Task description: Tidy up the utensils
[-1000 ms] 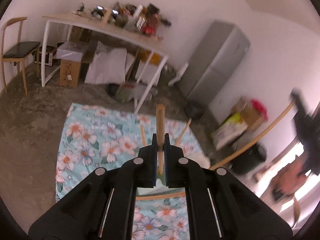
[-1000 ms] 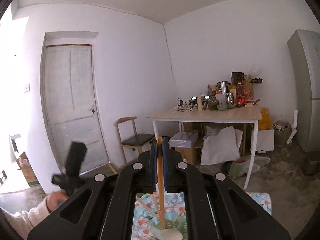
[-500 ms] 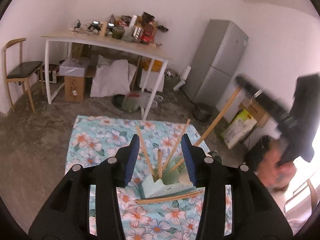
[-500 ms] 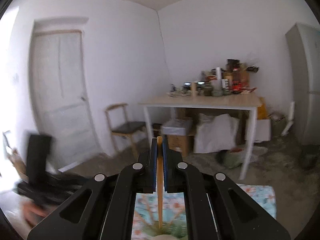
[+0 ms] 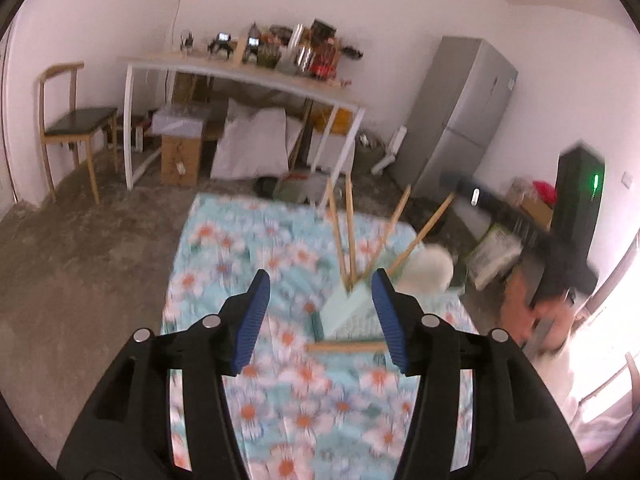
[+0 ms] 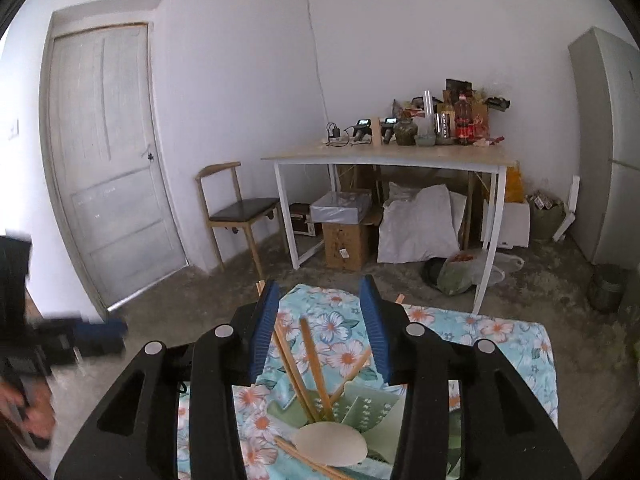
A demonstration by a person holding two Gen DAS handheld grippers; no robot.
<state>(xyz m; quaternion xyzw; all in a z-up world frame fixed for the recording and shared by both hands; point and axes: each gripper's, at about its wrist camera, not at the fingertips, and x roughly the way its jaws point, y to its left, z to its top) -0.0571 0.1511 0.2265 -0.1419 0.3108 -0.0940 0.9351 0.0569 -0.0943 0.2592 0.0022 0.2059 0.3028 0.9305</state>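
Note:
A pale green utensil holder [image 5: 346, 312] stands on the floral cloth [image 5: 240, 240], with several wooden utensils [image 5: 352, 236] leaning in it. A white spoon bowl [image 5: 430, 268] sits at its right side. One wooden stick [image 5: 344, 347] lies flat on the cloth in front of it. My left gripper [image 5: 320, 276] is just left of the holder, its jaws opening with nothing between them. My right gripper [image 6: 319, 282] hangs over the holder [image 6: 360, 412], jaws opening. The wooden handles [image 6: 316, 364] stand free below its pads and are not pinched.
A white table [image 6: 384, 160] piled with bottles and jars stands at the back, boxes and bags under it. A wooden chair [image 6: 240, 208] and a door [image 6: 108, 152] are to its left, a grey fridge [image 5: 460, 120] to its right. Rough concrete floor lies around the cloth.
Both grippers were shut on wooden utensils and have let go; those utensils now stand in the holder. The left gripper drew back to the left, and the right one sank lower.

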